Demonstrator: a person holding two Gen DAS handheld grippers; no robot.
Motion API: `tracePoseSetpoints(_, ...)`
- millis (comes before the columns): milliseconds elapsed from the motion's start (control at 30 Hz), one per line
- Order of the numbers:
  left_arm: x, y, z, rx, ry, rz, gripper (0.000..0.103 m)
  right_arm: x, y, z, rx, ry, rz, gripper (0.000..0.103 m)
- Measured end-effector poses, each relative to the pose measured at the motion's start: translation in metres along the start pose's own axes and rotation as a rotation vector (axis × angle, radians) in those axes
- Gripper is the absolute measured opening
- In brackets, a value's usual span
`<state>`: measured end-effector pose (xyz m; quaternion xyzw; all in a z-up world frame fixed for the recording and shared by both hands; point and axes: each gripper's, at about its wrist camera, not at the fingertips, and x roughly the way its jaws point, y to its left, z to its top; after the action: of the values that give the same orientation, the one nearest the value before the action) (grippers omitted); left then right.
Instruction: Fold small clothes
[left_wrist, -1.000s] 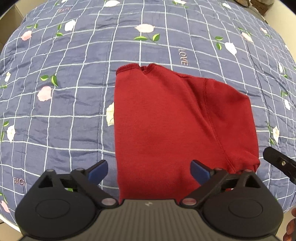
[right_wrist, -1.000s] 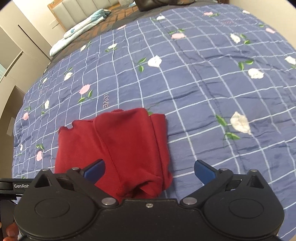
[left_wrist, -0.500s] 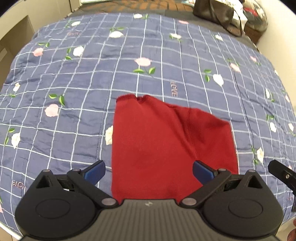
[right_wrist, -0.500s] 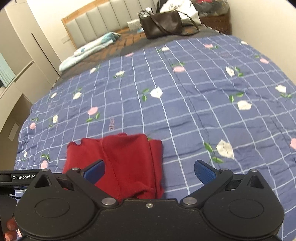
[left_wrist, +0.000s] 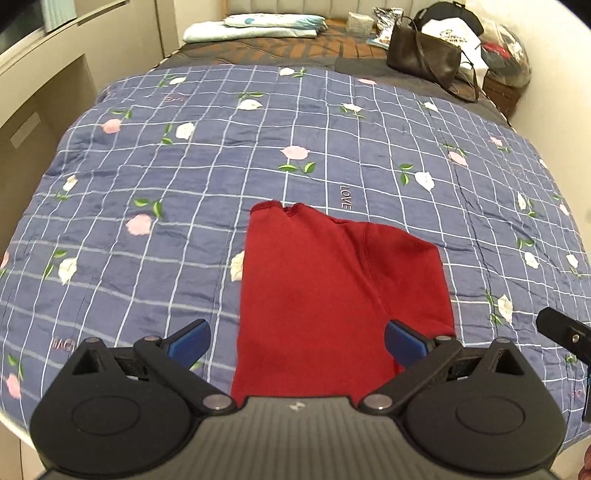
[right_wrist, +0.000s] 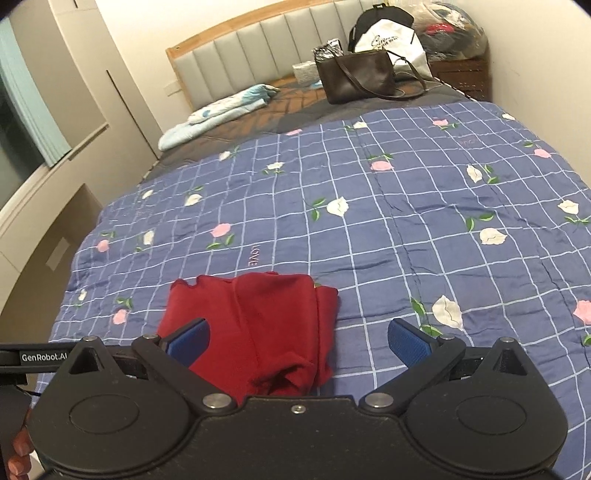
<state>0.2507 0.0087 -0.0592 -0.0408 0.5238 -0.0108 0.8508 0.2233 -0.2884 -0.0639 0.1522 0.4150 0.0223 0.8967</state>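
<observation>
Red top (left_wrist: 325, 295) lies folded on the bed (left_wrist: 184, 184), near its front edge. Left tool (left_wrist: 295, 341): jaws wide apart, nothing held, garment dead ahead btw its tips, long axis running away from it. Right tool (right_wrist: 299, 341): also spread, empty; cloth sits ahead and to its left. So left is squarer on, I'd judge. Near hem is cut off behind both tool bodies, so can't tell how neat the fold is there.

Home bedroom, floral quilt (right_wrist: 388, 229) on bed, padded headboard (right_wrist: 258, 48), pillow (left_wrist: 255, 27), handbag (right_wrist: 356, 77)
</observation>
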Motion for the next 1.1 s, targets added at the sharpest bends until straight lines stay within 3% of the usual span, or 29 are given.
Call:
tracePoseSetpoints(633, -0.084, 0.001, -0.100, -0.071, -0.135, 0.074, 0.102, -0.079, -0.005, -0.041, -0.102, -0.056, 0.089, 0.102)
tracePoseSetpoints(1100, -0.120, 0.018, -0.151, -0.067, -0.157, 0.116, 0.102, -0.109, 0.012, -0.085, -0.167, 0.014, 0.124, 0.102)
